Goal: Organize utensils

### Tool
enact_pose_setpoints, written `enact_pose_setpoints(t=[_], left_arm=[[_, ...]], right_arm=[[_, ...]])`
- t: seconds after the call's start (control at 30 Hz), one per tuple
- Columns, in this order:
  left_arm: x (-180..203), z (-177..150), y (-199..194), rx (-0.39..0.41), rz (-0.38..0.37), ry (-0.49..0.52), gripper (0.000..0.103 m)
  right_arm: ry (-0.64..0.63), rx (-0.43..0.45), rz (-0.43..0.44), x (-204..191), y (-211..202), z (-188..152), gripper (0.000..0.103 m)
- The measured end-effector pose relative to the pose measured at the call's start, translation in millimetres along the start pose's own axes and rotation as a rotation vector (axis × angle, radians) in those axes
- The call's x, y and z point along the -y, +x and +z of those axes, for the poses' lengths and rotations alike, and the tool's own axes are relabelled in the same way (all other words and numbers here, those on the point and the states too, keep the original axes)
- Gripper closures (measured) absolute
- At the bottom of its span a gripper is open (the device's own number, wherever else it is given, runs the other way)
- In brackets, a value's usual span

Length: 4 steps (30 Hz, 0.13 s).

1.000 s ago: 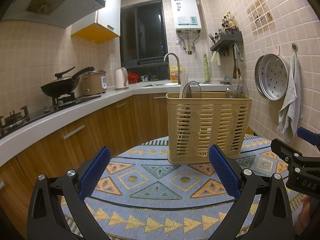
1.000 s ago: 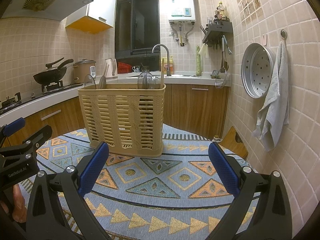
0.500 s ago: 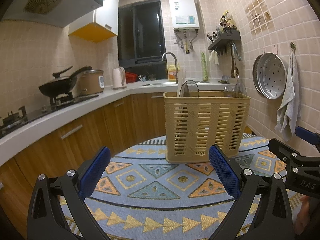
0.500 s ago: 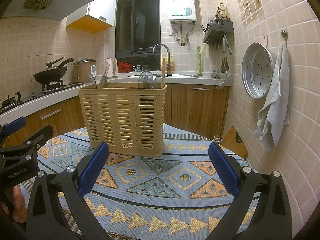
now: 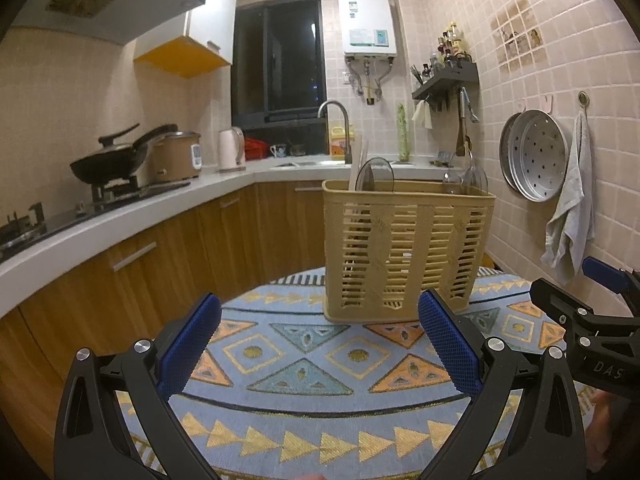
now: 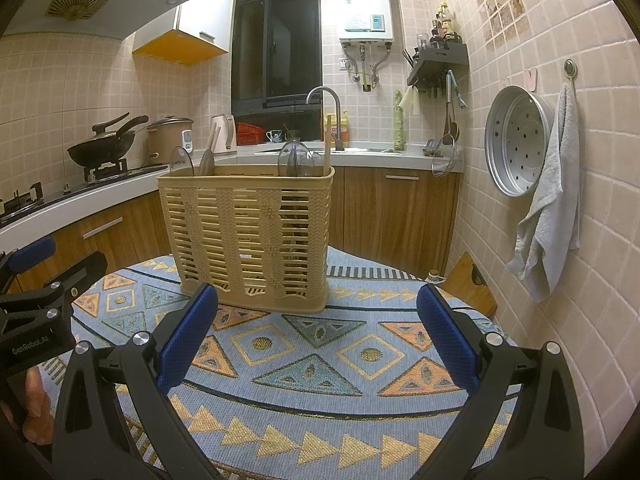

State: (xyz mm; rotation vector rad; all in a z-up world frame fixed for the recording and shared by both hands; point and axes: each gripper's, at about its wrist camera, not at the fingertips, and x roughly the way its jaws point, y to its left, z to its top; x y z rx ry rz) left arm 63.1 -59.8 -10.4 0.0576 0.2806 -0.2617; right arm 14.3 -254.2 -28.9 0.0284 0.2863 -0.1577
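Both the left hand-held gripper (image 5: 318, 330) and the right hand-held gripper (image 6: 318, 330) are held spread and empty, since the utensils (image 6: 298, 158) are already stood upright in the basket (image 6: 250, 236).

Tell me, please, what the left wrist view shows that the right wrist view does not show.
Only the left wrist view shows the right tool from the side, at its right edge.

Only the right wrist view shows the left tool from the side at its left edge, the wooden board leaning at the wall, and a wire strainer hanging by the counter.

Both show the beige slotted basket standing on the patterned cloth, utensils upright inside it, and the hanging grey towel.
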Motion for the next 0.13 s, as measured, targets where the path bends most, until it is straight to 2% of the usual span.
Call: enact_pose_setpoints(t=[0.13], left_arm=[[-1.2,0.8,2.2,-0.012,0.0,-0.009,0.007]], right_arm=[[-0.001,0.001,0.001,0.1,0.1,0.2,0.008]])
